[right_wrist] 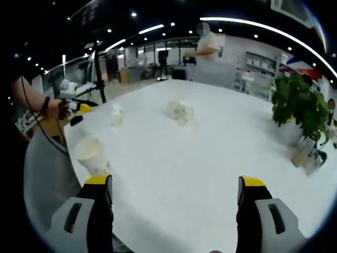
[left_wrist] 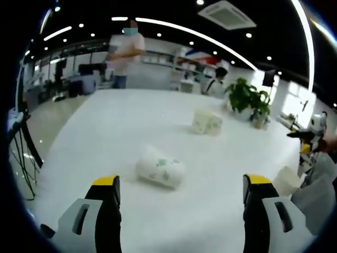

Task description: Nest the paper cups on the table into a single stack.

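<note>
Left gripper view looks along the left tongs [left_wrist: 181, 197], whose two yellow-tipped jaws stand wide apart, released, with nothing between them. They hang over a white desk [left_wrist: 105, 137]. Just beyond the left jaw a paper cup with a green print [left_wrist: 160, 166] lies on its side on the desk. Farther off and a little to the right sits a second white cup-like thing [left_wrist: 206, 122], also with a faint green print; whether it is one cup or several is too blurred to tell. Near the right jaw, at the desk's right edge, a plain white cup [left_wrist: 287, 180] shows. At the far right edge a hand holds the other tongs [left_wrist: 305, 138], yellow and black. A potted plant [left_wrist: 247, 97] stands at the far right of the desk, and a person [left_wrist: 125, 52] stands beyond the far edge.

From the right gripper view, the right tongs [right_wrist: 174, 195] are likewise spread open and empty above the desk [right_wrist: 210, 158]. A plain white cup [right_wrist: 92, 155] stands upright just beyond the left jaw, near the desk's left edge. Farther away a small white cup [right_wrist: 117, 115] and a paler clump [right_wrist: 180, 110] rest on the desk, well apart from each other. At the left a hand grips the left tongs [right_wrist: 73, 103]. The plant [right_wrist: 300, 105] is on the right.
</note>
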